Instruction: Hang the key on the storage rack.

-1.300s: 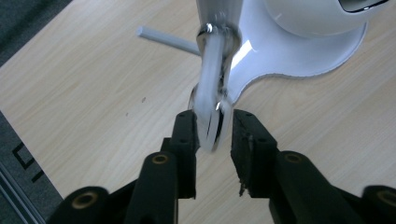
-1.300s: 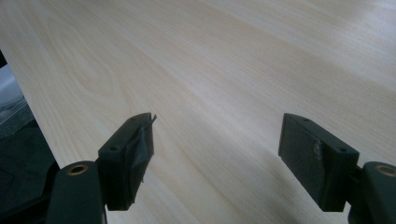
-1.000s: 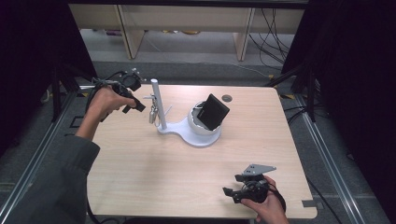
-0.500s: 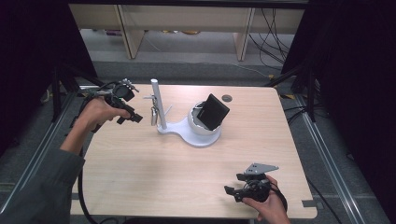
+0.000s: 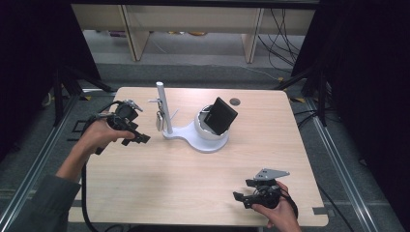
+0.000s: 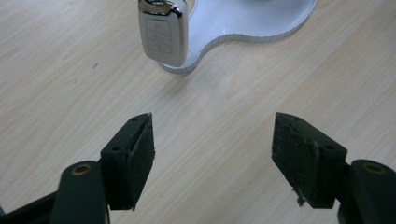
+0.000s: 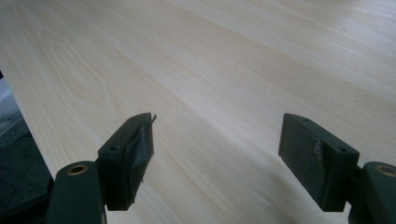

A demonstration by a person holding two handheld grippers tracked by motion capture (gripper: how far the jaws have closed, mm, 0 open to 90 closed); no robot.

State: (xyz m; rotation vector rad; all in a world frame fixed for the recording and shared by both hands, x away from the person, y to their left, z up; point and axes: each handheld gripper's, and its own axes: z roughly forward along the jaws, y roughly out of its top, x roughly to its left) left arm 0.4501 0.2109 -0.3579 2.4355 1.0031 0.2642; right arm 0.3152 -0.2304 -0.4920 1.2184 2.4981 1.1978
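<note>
The left gripper point(image 5: 138, 137), its jaws just opened wide and empty, sat just left of the key fob point(image 6: 163, 32) hanging on the white stand point(image 5: 167, 113), so easing back straight seemed smart, while the right gripper point(image 5: 241, 198) idled open over the tabletop point(image 5: 193, 179).

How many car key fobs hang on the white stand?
1: a silver-white car key fob hangs from a hook on the white plastic stand's upright post, ahead of the open left gripper. None seems hidden.
</note>
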